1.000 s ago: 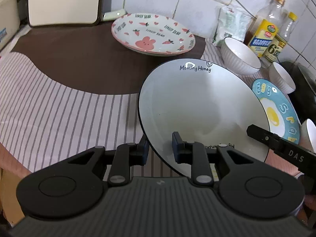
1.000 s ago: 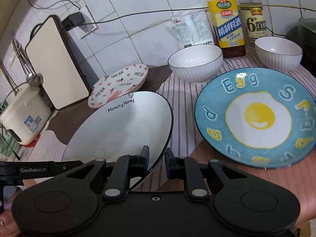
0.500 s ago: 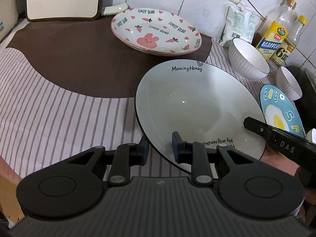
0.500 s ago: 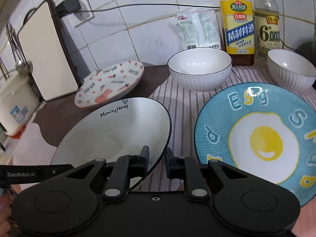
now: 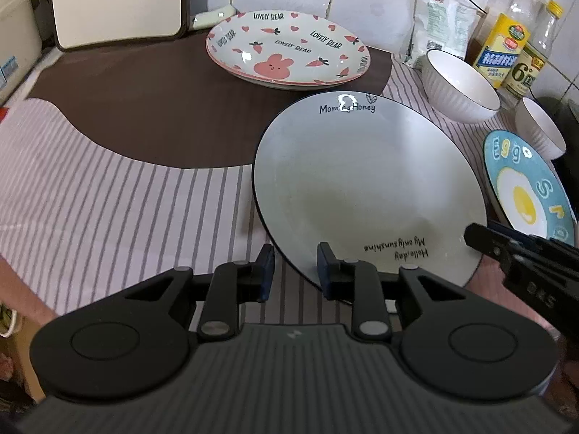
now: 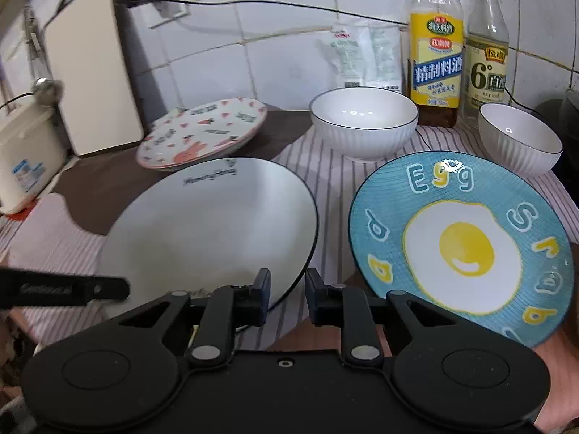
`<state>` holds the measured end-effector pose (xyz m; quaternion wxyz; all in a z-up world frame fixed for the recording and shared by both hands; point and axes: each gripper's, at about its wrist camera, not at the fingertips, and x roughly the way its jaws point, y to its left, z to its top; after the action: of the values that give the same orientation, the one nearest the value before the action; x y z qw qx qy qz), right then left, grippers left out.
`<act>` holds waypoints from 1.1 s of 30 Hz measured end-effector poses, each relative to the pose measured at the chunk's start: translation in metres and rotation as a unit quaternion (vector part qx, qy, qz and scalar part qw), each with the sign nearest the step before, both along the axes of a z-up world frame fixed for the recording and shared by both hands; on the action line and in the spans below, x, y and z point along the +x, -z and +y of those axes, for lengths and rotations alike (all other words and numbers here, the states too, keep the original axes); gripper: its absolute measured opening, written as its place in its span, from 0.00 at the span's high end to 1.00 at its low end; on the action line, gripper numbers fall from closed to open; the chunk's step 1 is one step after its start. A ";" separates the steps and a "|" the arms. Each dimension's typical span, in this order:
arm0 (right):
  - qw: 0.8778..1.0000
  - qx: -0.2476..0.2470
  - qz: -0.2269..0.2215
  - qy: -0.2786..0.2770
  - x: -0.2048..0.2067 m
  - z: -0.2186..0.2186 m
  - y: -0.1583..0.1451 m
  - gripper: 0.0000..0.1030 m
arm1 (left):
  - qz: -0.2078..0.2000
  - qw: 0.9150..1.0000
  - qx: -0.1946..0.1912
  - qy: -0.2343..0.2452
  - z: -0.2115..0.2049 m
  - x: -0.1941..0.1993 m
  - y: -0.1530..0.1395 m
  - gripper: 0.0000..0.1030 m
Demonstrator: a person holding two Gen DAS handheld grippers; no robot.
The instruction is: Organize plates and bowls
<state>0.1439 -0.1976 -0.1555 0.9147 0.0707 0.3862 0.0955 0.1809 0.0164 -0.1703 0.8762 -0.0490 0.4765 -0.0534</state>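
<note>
White plate (image 5: 365, 184) rests on our bench (image 5: 108, 195); both tools, left (image 5: 295, 271) at seven o'clock and right (image 6: 287, 298) at five, are opening off its rim.

3 plates (image 6: 210, 224), 2 bowls (image 6: 363, 123), 2 bottles (image 6: 436, 47), maybe.

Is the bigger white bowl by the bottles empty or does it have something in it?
Empty. The right wrist view looks straight into the bigger white bowl and shows only its bare, glossy white inside with small light reflections.
</note>
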 end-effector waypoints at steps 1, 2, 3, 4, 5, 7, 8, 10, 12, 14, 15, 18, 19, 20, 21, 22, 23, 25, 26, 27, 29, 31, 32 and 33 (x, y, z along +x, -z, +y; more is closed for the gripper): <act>1.000 0.006 -0.005 -0.003 -0.006 -0.002 -0.003 0.72 | -0.002 1.000 0.005 0.003 -0.002 -0.003 -0.003 0.76; 1.000 0.009 -0.009 -0.004 -0.013 -0.005 -0.007 0.71 | -0.004 1.000 0.011 0.008 -0.004 -0.008 -0.006 0.76; 1.000 0.010 -0.016 0.000 -0.020 -0.008 -0.012 0.70 | -0.005 1.000 0.016 0.014 -0.005 -0.011 -0.010 0.75; 1.000 0.013 -0.022 0.003 -0.025 -0.011 -0.016 0.68 | -0.004 1.000 0.019 0.017 -0.007 -0.015 -0.013 0.74; 0.999 0.017 -0.028 0.006 -0.031 -0.016 -0.021 0.64 | -0.002 1.000 0.018 0.021 -0.008 -0.018 -0.017 0.74; 0.999 0.023 -0.040 0.015 -0.043 -0.026 -0.031 0.58 | -0.002 1.000 0.008 0.030 -0.010 -0.024 -0.025 0.74; 0.998 0.025 -0.048 0.020 -0.049 -0.031 -0.037 0.55 | -0.004 0.999 0.002 0.032 -0.011 -0.027 -0.030 0.74; 0.997 0.028 -0.063 0.036 -0.061 -0.043 -0.047 0.53 | -0.013 0.999 -0.007 0.040 -0.016 -0.031 -0.038 0.74; 0.995 0.036 -0.075 0.052 -0.070 -0.055 -0.054 0.52 | -0.027 0.998 -0.012 0.050 -0.025 -0.036 -0.050 0.73; 0.993 0.044 -0.088 0.072 -0.081 -0.068 -0.061 0.52 | -0.043 0.997 -0.015 0.061 -0.033 -0.039 -0.059 0.72; 0.991 0.049 -0.093 0.082 -0.085 -0.073 -0.063 0.51 | -0.050 0.996 -0.016 0.065 -0.038 -0.040 -0.062 0.72; 0.987 0.060 -0.105 0.108 -0.100 -0.088 -0.066 0.50 | -0.073 0.994 -0.018 0.082 -0.053 -0.044 -0.072 0.70; 0.986 0.058 -0.107 0.114 -0.104 -0.090 -0.065 0.50 | -0.079 0.993 -0.019 0.089 -0.058 -0.045 -0.074 0.69; 0.985 0.056 -0.108 0.121 -0.107 -0.093 -0.065 0.49 | -0.083 0.992 -0.020 0.094 -0.062 -0.046 -0.076 0.68; 0.985 0.056 -0.106 0.126 -0.109 -0.096 -0.063 0.49 | -0.088 0.991 -0.021 0.100 -0.066 -0.047 -0.078 0.67; 0.984 0.059 -0.104 0.132 -0.112 -0.099 -0.061 0.49 | -0.090 0.990 -0.023 0.104 -0.071 -0.049 -0.079 0.67; 0.983 0.062 -0.103 0.139 -0.113 -0.100 -0.059 0.49 | -0.092 0.989 -0.024 0.109 -0.074 -0.050 -0.080 0.66; 0.981 0.068 -0.102 0.152 -0.117 -0.104 -0.055 0.49 | -0.100 0.987 -0.026 0.119 -0.080 -0.054 -0.084 0.65; 0.980 0.070 -0.101 0.159 -0.118 -0.105 -0.053 0.49 | -0.104 0.987 -0.027 0.123 -0.082 -0.056 -0.085 0.62; 0.978 0.071 -0.103 0.164 -0.120 -0.106 -0.052 0.49 | -0.108 0.985 -0.029 0.131 -0.084 -0.057 -0.086 0.60; 0.976 0.075 -0.108 0.175 -0.124 -0.108 -0.047 0.49 | -0.117 0.982 -0.031 0.143 -0.089 -0.059 -0.087 0.60; 0.973 0.085 -0.108 0.184 -0.125 -0.109 -0.042 0.49 | -0.128 0.980 -0.024 0.153 -0.094 -0.060 -0.088 0.59; 0.972 0.090 -0.107 0.188 -0.124 -0.109 -0.040 0.49 | -0.133 0.978 -0.020 0.157 -0.096 -0.060 -0.089 0.58; 0.971 0.094 -0.106 0.192 -0.124 -0.109 -0.038 0.49 | -0.137 0.977 -0.019 0.160 -0.098 -0.061 -0.090 0.56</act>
<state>0.0203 -0.3063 -0.1178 0.9409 0.2189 0.2553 -0.0395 0.1201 -0.0815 -0.0804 0.9124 0.0192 0.3522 -0.2077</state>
